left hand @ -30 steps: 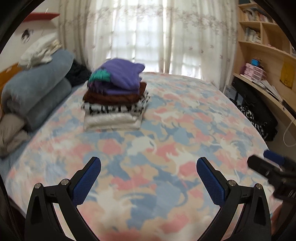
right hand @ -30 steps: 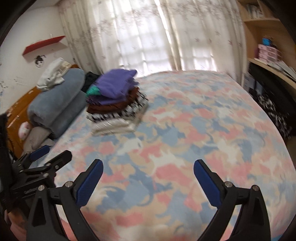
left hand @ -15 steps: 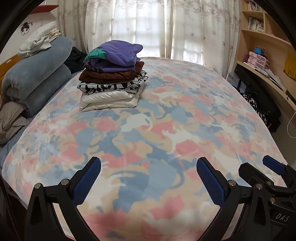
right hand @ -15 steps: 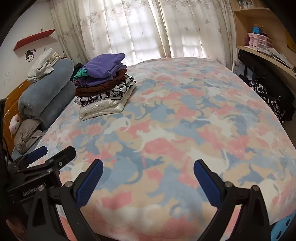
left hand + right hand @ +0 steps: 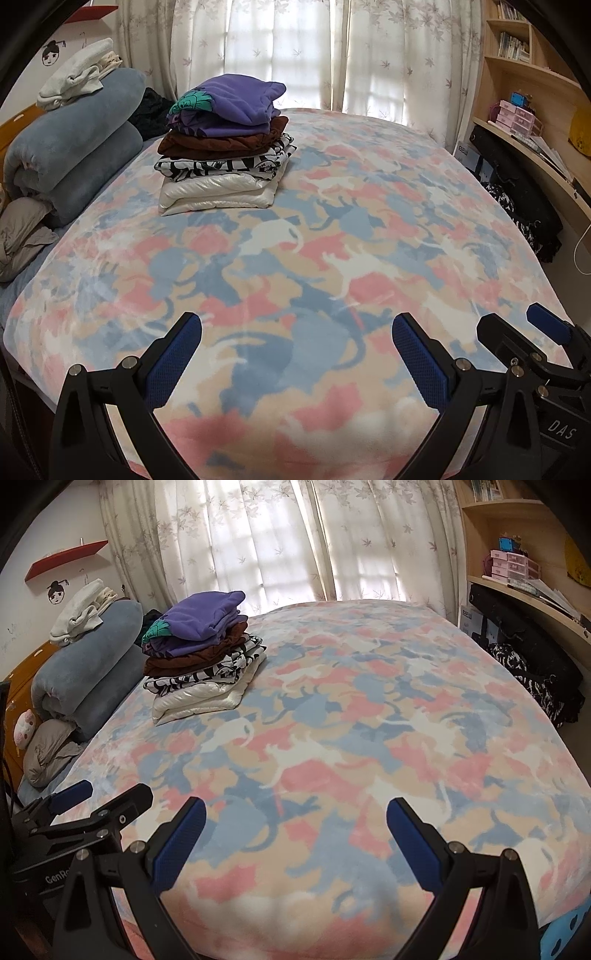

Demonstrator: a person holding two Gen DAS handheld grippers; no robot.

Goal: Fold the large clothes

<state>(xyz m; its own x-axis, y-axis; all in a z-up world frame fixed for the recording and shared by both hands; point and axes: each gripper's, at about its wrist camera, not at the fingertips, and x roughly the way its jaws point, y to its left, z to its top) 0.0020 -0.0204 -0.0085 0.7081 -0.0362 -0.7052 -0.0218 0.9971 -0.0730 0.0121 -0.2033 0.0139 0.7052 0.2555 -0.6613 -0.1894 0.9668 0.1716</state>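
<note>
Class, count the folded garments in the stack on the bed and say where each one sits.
4, as far as shows: purple top uppermost, brown garment under it, black-and-white patterned one next, white one at the bottom on the blanket. Thin layers may be hidden.

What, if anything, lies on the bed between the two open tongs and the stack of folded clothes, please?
Nothing visible does. Only bare pastel cat-print blanket stretches from the left tongs and right tongs, both open and empty, to the stack of folded clothes near the rolled grey-blue duvet.

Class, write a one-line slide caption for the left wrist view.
Open left tongs hover over the patterned bed, facing a stack of folded clothes.
</note>
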